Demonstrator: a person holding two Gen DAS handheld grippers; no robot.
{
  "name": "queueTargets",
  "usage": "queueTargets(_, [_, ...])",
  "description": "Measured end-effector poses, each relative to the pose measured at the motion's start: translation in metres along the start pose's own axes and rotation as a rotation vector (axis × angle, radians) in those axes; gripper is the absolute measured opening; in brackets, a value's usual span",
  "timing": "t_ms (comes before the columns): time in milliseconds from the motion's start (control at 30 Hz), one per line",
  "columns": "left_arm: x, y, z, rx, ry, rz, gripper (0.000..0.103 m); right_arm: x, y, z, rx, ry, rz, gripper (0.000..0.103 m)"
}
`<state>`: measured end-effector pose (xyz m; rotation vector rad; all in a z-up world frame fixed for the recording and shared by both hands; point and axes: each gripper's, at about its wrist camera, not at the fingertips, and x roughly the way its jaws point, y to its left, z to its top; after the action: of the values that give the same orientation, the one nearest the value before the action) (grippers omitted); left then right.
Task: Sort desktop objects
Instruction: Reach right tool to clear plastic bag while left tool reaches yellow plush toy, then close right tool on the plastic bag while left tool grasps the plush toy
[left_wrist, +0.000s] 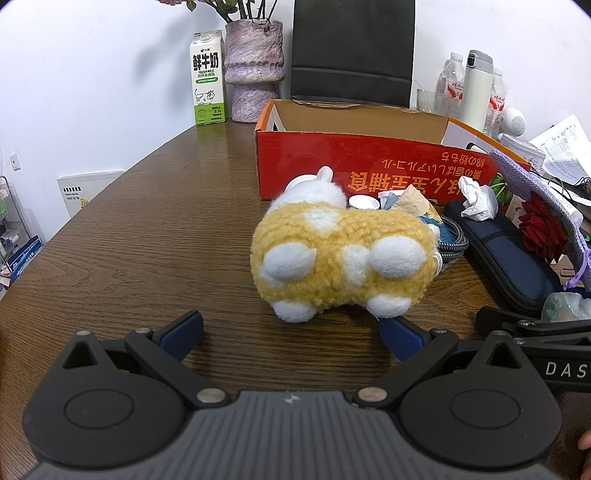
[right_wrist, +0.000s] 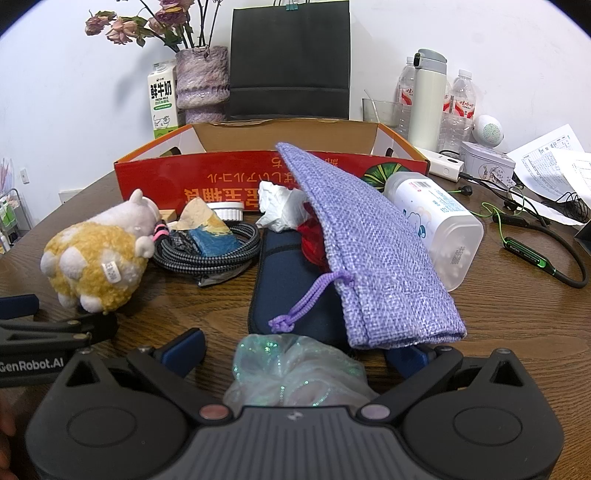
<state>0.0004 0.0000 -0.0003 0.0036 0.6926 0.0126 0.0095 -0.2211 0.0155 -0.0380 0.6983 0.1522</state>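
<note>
Left wrist view. We see the left gripper (left_wrist: 291, 334) low over the wooden table (left_wrist: 147, 236), its blue-padded fingers (left_wrist: 184, 332) spread wide with nothing between them. Just ahead lies the plush toy (left_wrist: 340, 254), yellow with white patches, on its side; the right-hand finger tip sits at the toy's lower edge, though we cannot tell whether it touches. Behind the toy stands the open red cardboard box (left_wrist: 354, 166). To the right of the toy we note a coiled braided cable (left_wrist: 452, 243), a dark blue pouch (left_wrist: 506, 254) carrying a crumpled white tissue (left_wrist: 478, 197), and a red fabric flower (left_wrist: 543, 225). A milk carton (left_wrist: 207, 77) and a vase (left_wrist: 255, 70) stand at the far edge of the table.

Right wrist view. We see the right gripper (right_wrist: 295, 354) likewise spread apart, with a translucent glittery bag (right_wrist: 295, 373) lying loosely between its fingers, not pinched. A lilac drawstring bag (right_wrist: 376, 251) lies tilted across the dark blue pouch (right_wrist: 288, 288), its lower edge just over the right-hand finger. A white plastic bottle (right_wrist: 439, 225) lies on its side beside it. The plush toy (right_wrist: 99, 251) sits at left, in front of the red box (right_wrist: 177, 177), and green-trimmed earphones (right_wrist: 532, 254) lie at far right.
</note>
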Motion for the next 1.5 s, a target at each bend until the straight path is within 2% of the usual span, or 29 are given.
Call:
queueTargets(633, [0.000,0.000,0.000,0.000,0.000,0.000,0.103,-0.008,0.001,-0.006,-0.012,0.001,0.001,0.103])
queueTargets(733, [0.000,0.000,0.000,0.001,0.000,0.001,0.103,-0.015,-0.002,-0.007,-0.023,0.037,0.019,0.103])
queueTargets(833, [-0.005,0.007,-0.004,0.034,0.002,-0.035,0.103,-0.029,-0.008,-0.014,-0.003,0.041,0.026,0.103])
queueTargets(900, [-0.018,0.009,-0.009,0.063,0.016,-0.115,0.103,-0.043,-0.014,-0.022,0.011,0.021,0.067,0.101])
queueTargets(967, [-0.035,0.018,-0.009,0.048,-0.024,-0.204,0.103,-0.056,-0.020,-0.027,0.028,-0.001,0.091,0.095])
queueTargets(1067, [-0.052,0.021,0.004,0.029,-0.105,-0.277,0.103,-0.065,-0.031,-0.025,0.074,-0.037,0.126,0.078])
queueTargets(1133, [-0.047,0.022,0.022,0.038,-0.138,-0.262,0.103,-0.062,-0.032,-0.020,0.079,-0.046,0.141,0.069])
queueTargets(1200, [-0.025,0.016,0.041,0.038,-0.119,-0.171,0.102,-0.057,-0.030,-0.017,0.080,-0.041,0.137,0.046])
queueTargets(1233, [-0.011,0.016,0.047,0.033,-0.098,-0.143,0.100,-0.054,-0.029,-0.016,0.079,-0.031,0.145,0.045])
queueTargets(1267, [0.004,0.015,0.056,0.029,-0.060,-0.136,0.091,-0.053,-0.029,-0.017,0.083,-0.029,0.158,0.044])
queueTargets(1300, [0.019,0.015,0.063,0.019,-0.005,-0.130,0.073,-0.054,-0.029,-0.017,0.081,-0.028,0.175,0.042])
queueTargets(1333, [0.032,0.016,0.067,-0.002,0.044,-0.128,0.067,-0.057,-0.027,-0.019,0.073,-0.029,0.195,0.041])
queueTargets(1367, [0.041,0.020,0.068,-0.028,0.082,-0.152,0.052,-0.060,-0.025,-0.021,0.063,-0.027,0.213,0.040])
queueTargets(1400, [0.046,0.023,0.068,-0.056,0.110,-0.170,0.051,-0.064,-0.023,-0.022,0.054,-0.026,0.234,0.040])
queueTargets(1500, [0.034,0.024,0.063,-0.066,0.101,-0.154,0.047,-0.077,-0.020,-0.025,0.037,-0.026,0.313,0.039])
